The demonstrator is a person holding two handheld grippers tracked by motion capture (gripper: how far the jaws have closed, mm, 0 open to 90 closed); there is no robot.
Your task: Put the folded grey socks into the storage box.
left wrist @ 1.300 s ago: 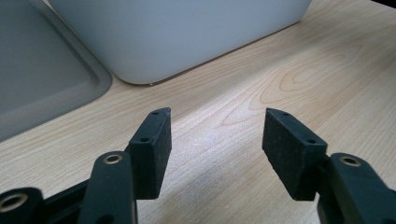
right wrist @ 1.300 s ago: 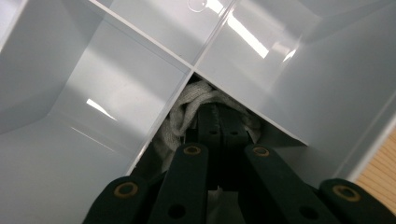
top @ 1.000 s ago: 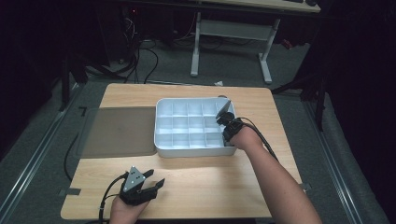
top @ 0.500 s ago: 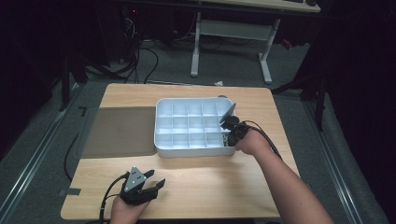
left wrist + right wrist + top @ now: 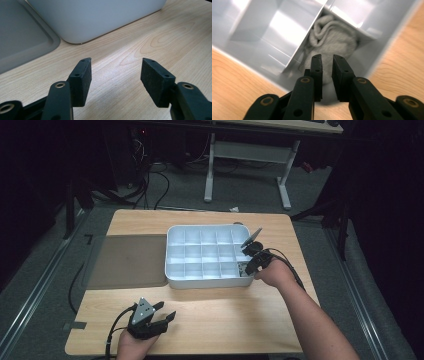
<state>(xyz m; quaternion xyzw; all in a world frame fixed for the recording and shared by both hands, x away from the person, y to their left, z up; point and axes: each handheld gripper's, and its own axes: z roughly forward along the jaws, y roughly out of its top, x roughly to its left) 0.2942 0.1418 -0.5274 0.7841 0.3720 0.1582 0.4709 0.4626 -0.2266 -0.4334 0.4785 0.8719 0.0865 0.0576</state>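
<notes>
One grey mat [image 5: 131,261] beside tray [image 5: 172,275]

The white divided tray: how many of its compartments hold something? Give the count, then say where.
1. In the white divided tray, a rolled grey cloth fills the near corner compartment by the right gripper; the high view shows the other compartments bare, though shadowed corners might hide something small.

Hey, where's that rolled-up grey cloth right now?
The grey cloth sits in the near right corner compartment of the white divided tray, seen in the right gripper view, just beyond the right hand-held gripper, whose jaws have just been opening, empty.
</notes>
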